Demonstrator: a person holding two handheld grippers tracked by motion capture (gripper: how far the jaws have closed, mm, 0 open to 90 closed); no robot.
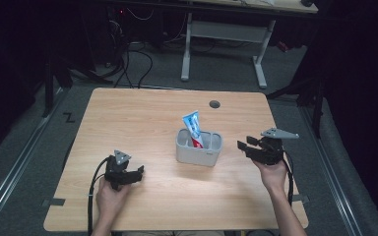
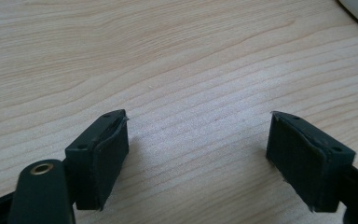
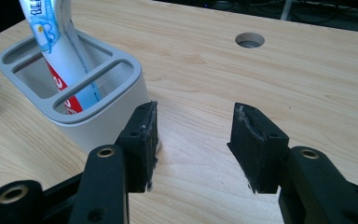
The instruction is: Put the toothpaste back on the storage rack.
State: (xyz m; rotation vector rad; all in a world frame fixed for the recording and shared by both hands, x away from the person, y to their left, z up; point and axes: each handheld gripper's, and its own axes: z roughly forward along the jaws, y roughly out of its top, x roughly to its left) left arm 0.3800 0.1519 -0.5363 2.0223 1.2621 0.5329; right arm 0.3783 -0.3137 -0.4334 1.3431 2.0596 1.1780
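The toothpaste tube [image 1: 193, 129] stands tilted in the grey holder [image 1: 199, 153] mid-surface [image 1: 142, 113], both tools released and empty, the right tool [image 1: 244, 145] just beside the holder and the left tool [image 1: 139, 171] resting apart, so the placing step looks done and withdrawal likely follows.

The tabletop [image 1: 177, 113] is lit from above and looks bright and warm, while the room around it is very dark — almost black at the left and right edges of the high view. Small soft shadows sit under the grey holder [image 1: 199, 150] and close by the gripper jaws. The high view is a bit grainy and soft; both gripper views are sharper — with no strong glare.
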